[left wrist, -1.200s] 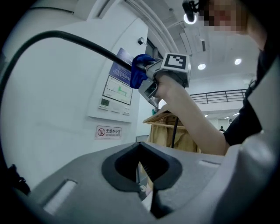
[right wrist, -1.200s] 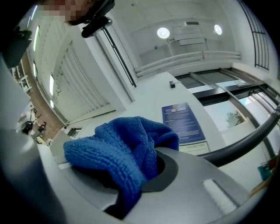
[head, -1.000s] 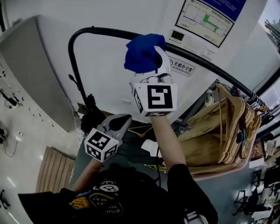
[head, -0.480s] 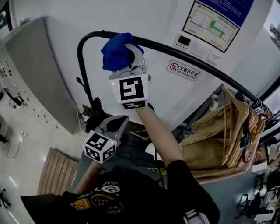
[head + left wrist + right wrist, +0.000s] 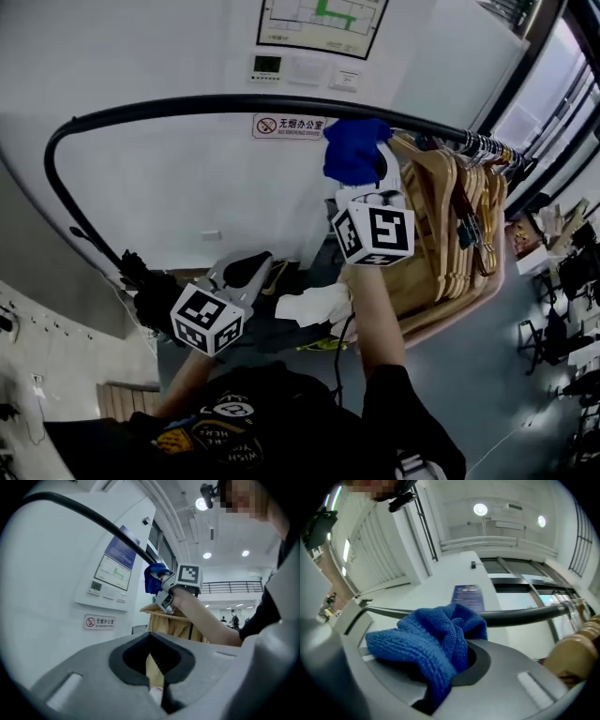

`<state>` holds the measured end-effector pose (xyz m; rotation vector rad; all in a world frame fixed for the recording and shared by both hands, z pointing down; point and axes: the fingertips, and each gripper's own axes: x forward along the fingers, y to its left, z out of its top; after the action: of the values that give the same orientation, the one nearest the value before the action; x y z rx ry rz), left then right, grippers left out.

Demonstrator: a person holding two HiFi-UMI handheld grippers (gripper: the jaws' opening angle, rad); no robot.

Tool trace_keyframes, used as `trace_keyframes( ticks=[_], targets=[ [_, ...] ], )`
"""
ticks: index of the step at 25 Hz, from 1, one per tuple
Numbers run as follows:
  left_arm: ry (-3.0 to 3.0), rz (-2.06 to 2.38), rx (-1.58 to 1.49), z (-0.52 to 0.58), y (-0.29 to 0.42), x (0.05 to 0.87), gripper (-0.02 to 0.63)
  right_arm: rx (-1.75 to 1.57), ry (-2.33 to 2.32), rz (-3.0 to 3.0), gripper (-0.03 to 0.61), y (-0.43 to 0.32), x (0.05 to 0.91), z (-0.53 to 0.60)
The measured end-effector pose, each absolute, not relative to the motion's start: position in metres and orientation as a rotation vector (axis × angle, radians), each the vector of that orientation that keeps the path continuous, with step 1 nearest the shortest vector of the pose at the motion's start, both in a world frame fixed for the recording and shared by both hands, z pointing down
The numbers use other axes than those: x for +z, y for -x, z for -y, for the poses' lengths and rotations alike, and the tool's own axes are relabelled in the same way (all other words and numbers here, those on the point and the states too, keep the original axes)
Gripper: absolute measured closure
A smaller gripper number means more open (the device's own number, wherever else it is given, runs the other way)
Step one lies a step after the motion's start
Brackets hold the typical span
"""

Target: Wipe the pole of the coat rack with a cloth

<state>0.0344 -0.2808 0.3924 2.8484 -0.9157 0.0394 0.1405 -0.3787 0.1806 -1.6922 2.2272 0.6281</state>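
The black pole [image 5: 178, 104] of the coat rack arcs across the head view. A blue cloth [image 5: 352, 150] is pressed against its underside, just left of the wooden hangers [image 5: 455, 220]. My right gripper [image 5: 373, 161] is shut on that cloth and raised to the pole. In the right gripper view the cloth [image 5: 429, 644] bunches out of the jaws, with the pole [image 5: 520, 615] right behind it. My left gripper [image 5: 246, 270] hangs low and apart from the pole, jaws together with nothing in them. The left gripper view looks up at the pole [image 5: 93, 518] and cloth [image 5: 153, 578].
Many wooden hangers crowd the right part of the pole. A no-smoking sign [image 5: 289, 126] and wall panels [image 5: 281, 67] are on the white wall behind. A white rag [image 5: 314, 305] and dark items lie on the rack's base below.
The right gripper slid the cloth left toward the pole's bend, then back right to beside the hangers. The head view swung right. The left gripper stayed low.
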Motion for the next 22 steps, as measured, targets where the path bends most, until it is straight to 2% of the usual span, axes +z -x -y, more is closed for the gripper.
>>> trace_keyframes(
  ticks=[5, 9, 14, 22],
  targets=[
    [-2.914, 0.765, 0.034, 0.281, -0.078, 0.383, 0.612, 0.5, 1.947, -1.969, 0.553, -0.282, 0.173, 0.366],
    [-2.919, 0.756, 0.033, 0.28, -0.085, 0.382, 0.612, 0.456, 1.954, -1.913, 0.554, -0.305, 0.17, 0.359],
    [-2.876, 0.871, 0.025, 0.282, -0.064, 0.385, 0.612, 0.441, 1.792, -2.099, 0.555, -0.226, 0.172, 0.376],
    [-2.714, 1.266, -0.003, 0.28, 0.037, 0.389, 0.611, 0.424, 1.29, -2.466, 0.552, -0.011, 0.173, 0.399]
  ],
)
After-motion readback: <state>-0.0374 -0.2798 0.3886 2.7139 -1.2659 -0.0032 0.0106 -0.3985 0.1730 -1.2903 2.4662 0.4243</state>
